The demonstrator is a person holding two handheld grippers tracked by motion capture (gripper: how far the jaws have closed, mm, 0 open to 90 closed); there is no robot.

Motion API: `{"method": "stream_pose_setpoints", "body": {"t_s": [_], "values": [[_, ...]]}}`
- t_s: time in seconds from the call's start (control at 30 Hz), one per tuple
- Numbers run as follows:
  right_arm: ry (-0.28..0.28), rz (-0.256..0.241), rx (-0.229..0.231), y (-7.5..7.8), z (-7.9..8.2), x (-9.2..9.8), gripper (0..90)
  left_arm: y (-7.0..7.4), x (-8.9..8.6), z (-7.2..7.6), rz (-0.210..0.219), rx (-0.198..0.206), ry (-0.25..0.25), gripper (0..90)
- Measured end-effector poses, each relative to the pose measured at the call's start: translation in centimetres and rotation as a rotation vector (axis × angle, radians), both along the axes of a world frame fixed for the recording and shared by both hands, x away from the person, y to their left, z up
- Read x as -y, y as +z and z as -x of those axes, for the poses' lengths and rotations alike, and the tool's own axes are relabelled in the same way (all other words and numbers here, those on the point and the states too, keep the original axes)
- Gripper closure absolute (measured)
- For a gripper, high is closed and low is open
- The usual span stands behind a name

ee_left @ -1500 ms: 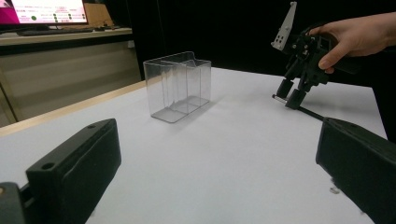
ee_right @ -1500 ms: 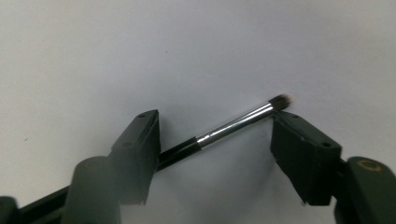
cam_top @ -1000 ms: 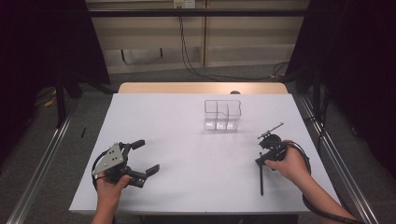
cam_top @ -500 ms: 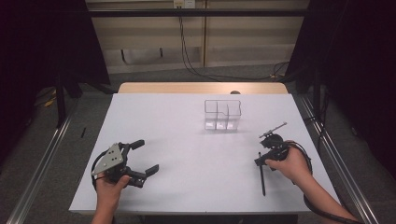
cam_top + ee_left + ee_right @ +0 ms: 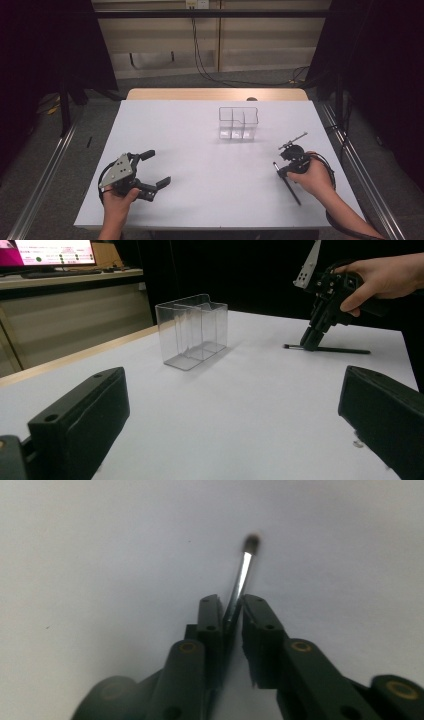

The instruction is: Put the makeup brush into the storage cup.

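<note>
The right gripper had come down a little toward the table over the last second, and its jaws were now pinched on the thin brush. In the right gripper view the brush ran up between the two black jaws, toward 12 o'clock, with its shiny metal neck and dark tip sticking out past them. The jaws looked closed on the handle, or very nearly (one side seemed to have a tiny gap).

The brush lay flat on the white table, at about 4 o'clock from the middle, near the right edge. From the left gripper view the brush was still resting on the table, not lifted.

The left gripper had not moved. It sat at about 8 o'clock with its jaws spread wide and nothing in them.

The clear box stood at about 1 o'clock, well apart from the brush. It had a few sections inside, and they looked empty.

So the grab seemed just made. I think the next job would be to lift the brush and carry it to the clear box.
</note>
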State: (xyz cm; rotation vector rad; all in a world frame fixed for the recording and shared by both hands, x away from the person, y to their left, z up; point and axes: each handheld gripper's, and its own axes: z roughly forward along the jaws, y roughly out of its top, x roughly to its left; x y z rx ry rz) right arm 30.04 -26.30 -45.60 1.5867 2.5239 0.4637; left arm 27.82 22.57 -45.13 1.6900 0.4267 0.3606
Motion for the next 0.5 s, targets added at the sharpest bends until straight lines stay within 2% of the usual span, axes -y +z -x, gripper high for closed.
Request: {"method": "stream_pose_setpoints", "body": {"t_s": [0.17, 0.2, 0.27, 0.3, 0.37, 0.5], "values": [[0.026, -0.001, 0.011, 0.0, -0.3, -0.1, 83.4, 0.0, 0.0, 0.0, -0.001, 0.0, 0.0, 0.0], [0.025, -0.02, 0.026, -0.1, -0.5, -0.2, 83.4, 0.0, 0.0, 0.0, -0.001, -0.001, 0.0, 0.0], [0.032, -0.025, 0.027, -0.2, -0.7, -0.3, 83.5, 0.0, 0.0, 0.0, -0.002, 0.0, 0.0, 0.0], [0.031, -0.054, 0.036, -0.1, -0.8, -0.6, 83.5, 0.0, 0.0, -0.1, -0.007, 0.001, 0.001, 0.0], [0.049, -0.036, 0.026, -0.2, -0.9, -1.0, 83.3, 0.0, -0.1, -0.1, -0.006, 0.0, 0.001, 0.0], [0.063, -0.041, 0.012, -0.1, -1.0, -1.1, 79.7, -0.1, -0.1, 0.0, -0.005, -0.001, 0.002, 0.0]]}}
